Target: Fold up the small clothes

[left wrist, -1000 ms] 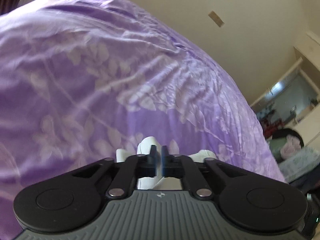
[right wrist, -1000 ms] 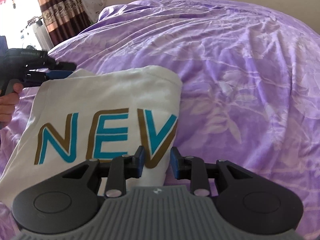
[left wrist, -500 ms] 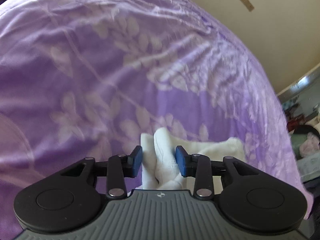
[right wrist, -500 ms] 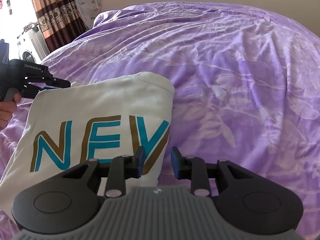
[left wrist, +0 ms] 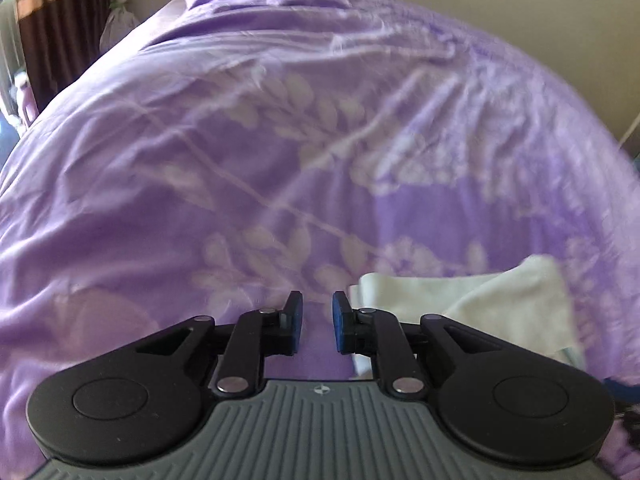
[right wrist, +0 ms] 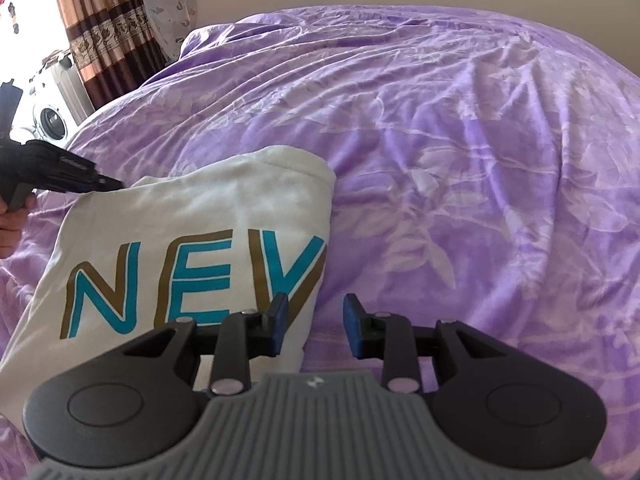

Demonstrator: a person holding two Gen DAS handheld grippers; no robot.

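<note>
Since half a second ago the left gripper [left wrist: 316, 322] has slid off the white cloth it was straddling, so that the cloth now lies to the lower right of its fingers rather than between them; one second ago those fingers were pinched together on the fabric. Now its blue pads [left wrist: 340, 322] stand apart with only purple bedspread [left wrist: 240, 160] showing in the gap, and it has hold of nothing. At the lower right of the left wrist view a folded corner of the white shirt [left wrist: 508, 300] rests on the bed, just beside the right-hand finger. In the right wrist view the right gripper [right wrist: 314, 326] is likewise spread wide and empty, its left finger over the lower right edge of the white shirt [right wrist: 200, 216], its right finger over bare bedspread [right wrist: 460, 160]. This shirt lies folded flat in the lower left of the frame, the letters NEV in teal and brown facing up. At the middle left edge the left gripper [right wrist: 84, 178] reaches in, its tip at the shirt's far left corner, with a bit of the person's hand [right wrist: 12, 216] behind it. Farther off, in the upper left, stand a brown patterned curtain [right wrist: 104, 28] and a washing machine [right wrist: 52, 116].
</note>
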